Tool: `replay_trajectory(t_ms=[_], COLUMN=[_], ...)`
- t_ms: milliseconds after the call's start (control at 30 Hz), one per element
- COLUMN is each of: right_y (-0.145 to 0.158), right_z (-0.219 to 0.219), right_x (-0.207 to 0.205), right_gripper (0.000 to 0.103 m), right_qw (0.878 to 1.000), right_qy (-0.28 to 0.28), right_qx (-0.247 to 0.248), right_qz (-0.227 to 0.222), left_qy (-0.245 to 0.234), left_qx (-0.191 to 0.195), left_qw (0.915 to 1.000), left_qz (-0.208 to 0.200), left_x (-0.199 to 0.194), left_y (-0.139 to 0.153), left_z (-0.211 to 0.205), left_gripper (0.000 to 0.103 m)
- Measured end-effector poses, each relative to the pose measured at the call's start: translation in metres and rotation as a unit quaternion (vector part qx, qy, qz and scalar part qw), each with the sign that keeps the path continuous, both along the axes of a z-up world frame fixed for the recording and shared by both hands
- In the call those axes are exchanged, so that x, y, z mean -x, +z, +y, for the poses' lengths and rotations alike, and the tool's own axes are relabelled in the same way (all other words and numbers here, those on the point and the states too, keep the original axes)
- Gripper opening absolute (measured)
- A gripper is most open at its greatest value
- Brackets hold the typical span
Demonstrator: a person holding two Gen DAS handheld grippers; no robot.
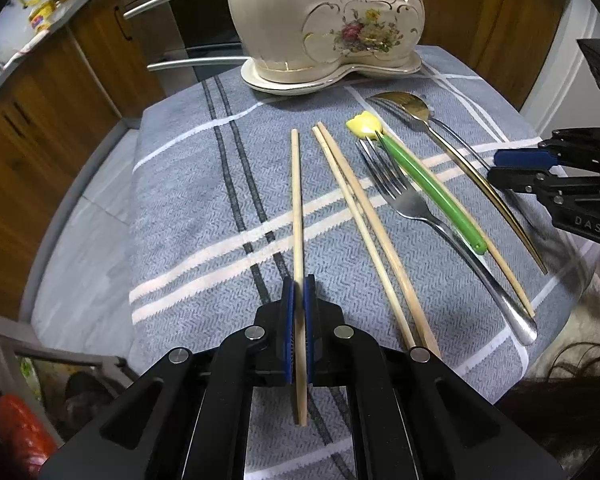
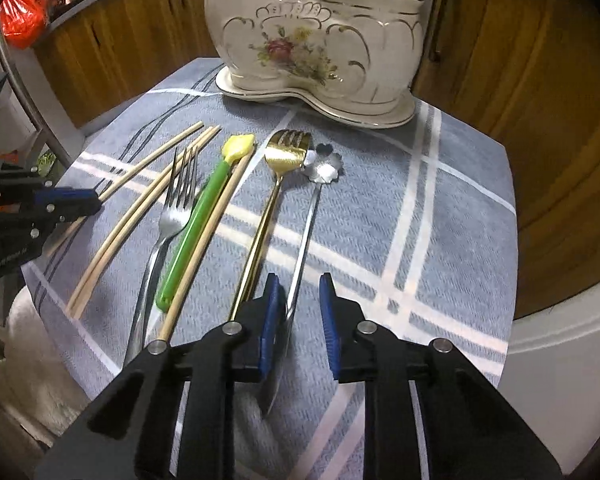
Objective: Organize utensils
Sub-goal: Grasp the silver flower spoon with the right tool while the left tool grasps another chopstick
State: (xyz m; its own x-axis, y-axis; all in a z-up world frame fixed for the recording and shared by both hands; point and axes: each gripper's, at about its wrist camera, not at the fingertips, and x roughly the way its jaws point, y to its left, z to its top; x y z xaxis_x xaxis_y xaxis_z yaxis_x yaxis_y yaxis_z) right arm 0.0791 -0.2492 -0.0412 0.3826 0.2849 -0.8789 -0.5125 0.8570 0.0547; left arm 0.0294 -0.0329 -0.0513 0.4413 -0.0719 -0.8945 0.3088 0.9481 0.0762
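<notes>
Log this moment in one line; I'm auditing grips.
left gripper: shut on chopstick | right gripper: jaws straddling flower spoon, not clamped

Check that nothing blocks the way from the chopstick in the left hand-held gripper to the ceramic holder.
Nothing visible does. The left hand-held gripper is shut on the chopstick, and only bare cloth lies between it and the ceramic holder. The other utensils, starting with the chopstick pair, lie off to the right of that line.
</notes>
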Motion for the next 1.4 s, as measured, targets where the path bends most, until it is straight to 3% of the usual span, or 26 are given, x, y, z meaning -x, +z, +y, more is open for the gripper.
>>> replay_trajectory(t_ms=[233,367,667,967,1233,1400], right_y=[-0.001,-0.001,0.008,0.024,0.001,0.001], right_z=[0.007,0.014,-0.003,-0.017,-0.013,-0.004], right_x=[-0.021,-0.023,-0.014,-0.003,-0.001,-0.014], right_gripper=[0.017,0.004,0.003,0.003,0.003,0.007], right_qw=[1.0,1.0,0.998,0.995,1.0,1.0], right_qy=[-0.019,-0.015,-0.041,-0.047,-0.012,0.002], right_qx=[-0.009,-0.008,-0.041,-0.068,-0.009,0.003], right_qz=[-0.005,-0.008,-0.035,-0.06,0.006,0.017], left_qy=[0.001,-0.004,-0.002,0.011,-0.009,-0.01], left_qx=[0.007,0.002,0.023,0.048,0.037,0.039], left_qw=[1.0,1.0,0.9996,0.9975,0.9987,0.9986], left_qz=[-0.003,-0.007,-0.015,-0.05,-0.033,-0.034], left_x=[0.0,0.001,0.0,0.0,0.0,0.0], left_y=[0.0,0.0,0.002,0.027,0.018,0.019], left_z=[0.002,0.001,0.009,0.023,0.012,0.011], left_gripper=[0.005,0.005,0.005,0.005,0.005,0.005])
